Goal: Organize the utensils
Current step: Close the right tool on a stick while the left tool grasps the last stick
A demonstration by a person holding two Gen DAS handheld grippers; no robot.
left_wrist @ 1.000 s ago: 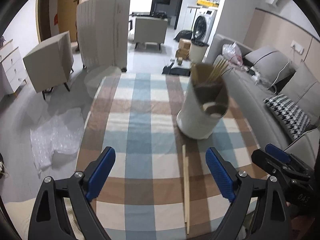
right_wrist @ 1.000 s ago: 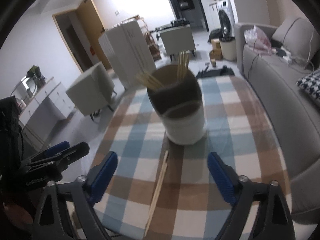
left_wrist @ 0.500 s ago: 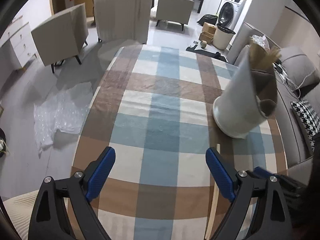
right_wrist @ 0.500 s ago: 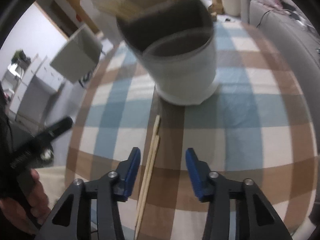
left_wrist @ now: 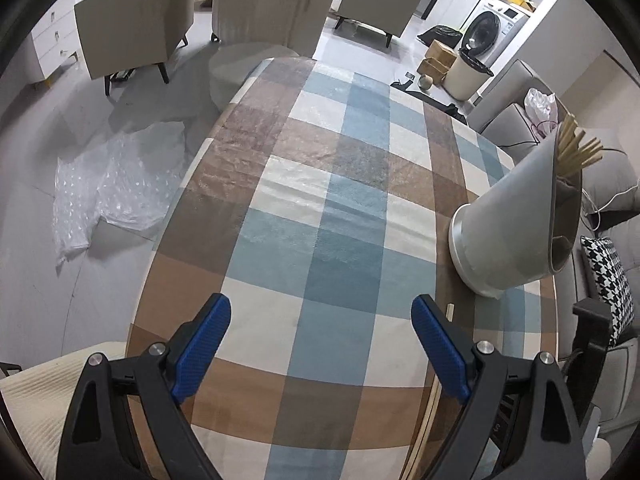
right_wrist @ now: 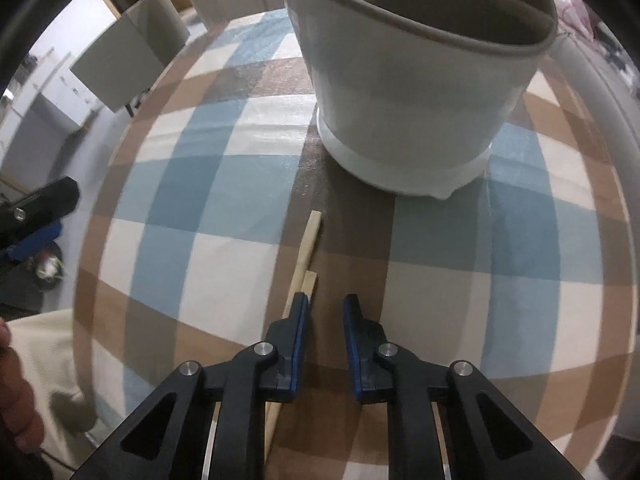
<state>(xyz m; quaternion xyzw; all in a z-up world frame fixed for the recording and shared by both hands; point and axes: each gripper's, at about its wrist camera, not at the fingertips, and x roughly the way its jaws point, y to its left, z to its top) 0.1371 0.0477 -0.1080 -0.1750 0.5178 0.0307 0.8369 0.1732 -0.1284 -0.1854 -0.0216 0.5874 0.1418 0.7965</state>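
A pair of wooden chopsticks (right_wrist: pixel 306 256) lies on the checked tablecloth (right_wrist: pixel 192 216), pointing at a grey holder (right_wrist: pixel 416 92). In the left wrist view the holder (left_wrist: pixel 516 216) stands at the table's right with several chopsticks (left_wrist: pixel 576 152) sticking out. My right gripper (right_wrist: pixel 326 312) is low over the cloth, jaws narrowed to a small gap with nothing between them; its left finger covers the near part of the lying chopsticks. My left gripper (left_wrist: pixel 320 340) is wide open and empty over the table's near middle. The lying chopsticks (left_wrist: pixel 434 396) show behind its right finger.
A grey sofa with a houndstooth cushion (left_wrist: pixel 608 272) runs along the table's right side. Bubble wrap (left_wrist: pixel 116 184) lies on the floor at left. Armchairs (left_wrist: pixel 128 28) and a washing machine (left_wrist: pixel 492 28) stand beyond the table's far end.
My right gripper has dropped toward the lying chopsticks and its jaws have narrowed from wide open. My left gripper has swung left, so the holder sits further right.
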